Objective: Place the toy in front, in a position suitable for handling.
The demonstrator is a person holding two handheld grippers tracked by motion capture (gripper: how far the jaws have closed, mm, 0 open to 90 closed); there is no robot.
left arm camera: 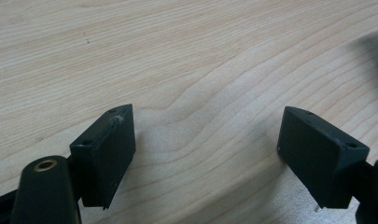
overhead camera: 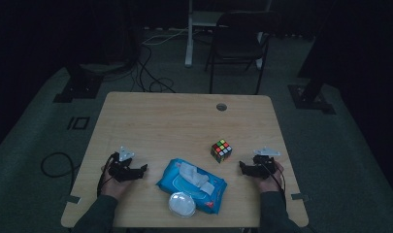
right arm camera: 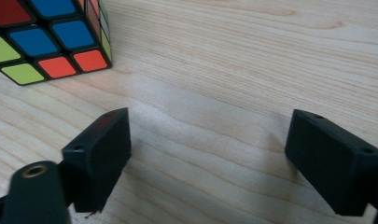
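The Rubik's cube (overhead camera: 221, 151) sits right of centre in the high view, just up-left of the right tongs (overhead camera: 242, 166), the nearer pair. Both right and left tongs (overhead camera: 143, 169) gape empty over the worktop (overhead camera: 160, 121).

On the table (overhead camera: 150, 116) lie one Rubik's cube (overhead camera: 221, 150), one blue wet-wipes pack (overhead camera: 191, 185) and one round white lid (overhead camera: 182, 204); two grippers flank them.

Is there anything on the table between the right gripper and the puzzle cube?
Nothing visible. The right gripper sits just right of the multicoloured puzzle cube, jaws open, with bare light wooden table between them. The blue wet-wipe pack lies off to the left, clear of that gap.
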